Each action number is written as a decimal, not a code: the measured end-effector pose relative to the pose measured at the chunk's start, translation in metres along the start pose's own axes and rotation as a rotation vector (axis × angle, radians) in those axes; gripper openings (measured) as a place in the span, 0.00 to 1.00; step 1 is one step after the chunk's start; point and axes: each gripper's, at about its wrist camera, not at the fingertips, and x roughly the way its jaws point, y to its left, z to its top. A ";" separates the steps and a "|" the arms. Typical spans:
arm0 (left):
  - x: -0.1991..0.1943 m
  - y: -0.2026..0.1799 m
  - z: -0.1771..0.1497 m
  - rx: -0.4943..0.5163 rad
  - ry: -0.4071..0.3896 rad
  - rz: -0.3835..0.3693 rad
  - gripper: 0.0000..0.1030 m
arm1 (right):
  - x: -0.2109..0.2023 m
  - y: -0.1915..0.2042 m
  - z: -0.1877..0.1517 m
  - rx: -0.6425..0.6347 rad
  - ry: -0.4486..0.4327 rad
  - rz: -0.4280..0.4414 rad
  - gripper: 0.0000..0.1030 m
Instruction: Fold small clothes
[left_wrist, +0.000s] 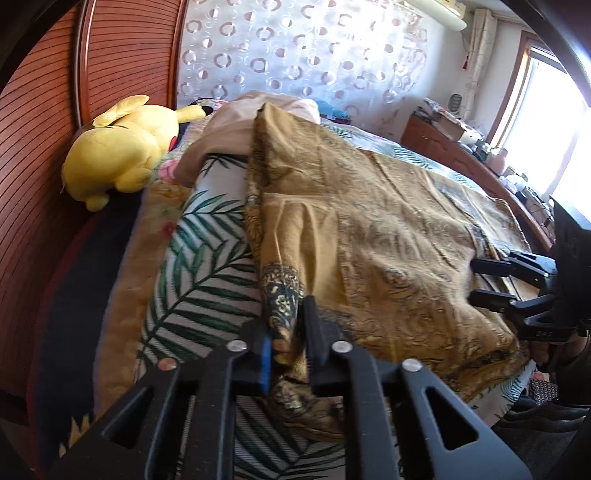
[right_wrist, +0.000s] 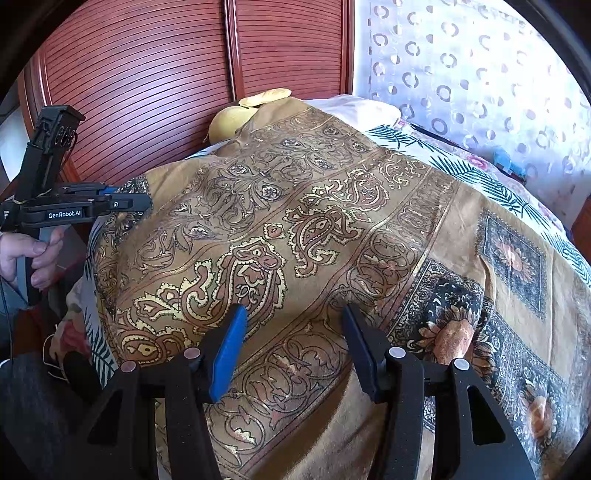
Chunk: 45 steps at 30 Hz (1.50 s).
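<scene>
Nearest the left wrist camera, the left gripper (left_wrist: 286, 332) is pinched tight on a bunched edge of the mustard paisley cloth (left_wrist: 369, 229), the fabric gathered into a dark-patterned ridge between its pads at about 6 o'clock in that view. In the right wrist view the right gripper (right_wrist: 295, 332) stands roughly half apart over the same cloth, its blue-padded finger (right_wrist: 229, 354) and its black one resting on or just above the flat weave with nothing caught between them (whether the tips actually press the fabric I cannot tell). The folding looks barely begun: the cloth lies spread across most of the bed with one long side turned over on itself along 11 o'clock of the left view, but no neat stacked fold shows, so bringing the held edge across, smoothing and halving again all seem left to do. Under it lies a leaf-print bedspread (left_wrist: 207, 266), soft and uneven, likely to let the fabric drag and wrinkle. Further off, a pale garment (left_wrist: 229, 136) is heaped at 12 o'clock and a yellow plush toy (left_wrist: 122, 147) lies at 10 o'clock against the reddish slatted wardrobe doors (left_wrist: 37, 147). A circle-patterned curtain (left_wrist: 295, 55) hangs behind, and a bright window (left_wrist: 546, 122) glares at 2 o'clock.
</scene>
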 end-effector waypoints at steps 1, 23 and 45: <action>-0.001 -0.003 0.002 0.004 -0.007 -0.010 0.08 | -0.001 -0.001 0.000 0.003 -0.001 0.002 0.54; -0.006 -0.174 0.116 0.256 -0.202 -0.383 0.05 | -0.133 -0.094 -0.069 0.254 -0.149 -0.186 0.54; 0.014 -0.222 0.094 0.326 -0.139 -0.385 0.67 | -0.161 -0.113 -0.087 0.337 -0.175 -0.230 0.54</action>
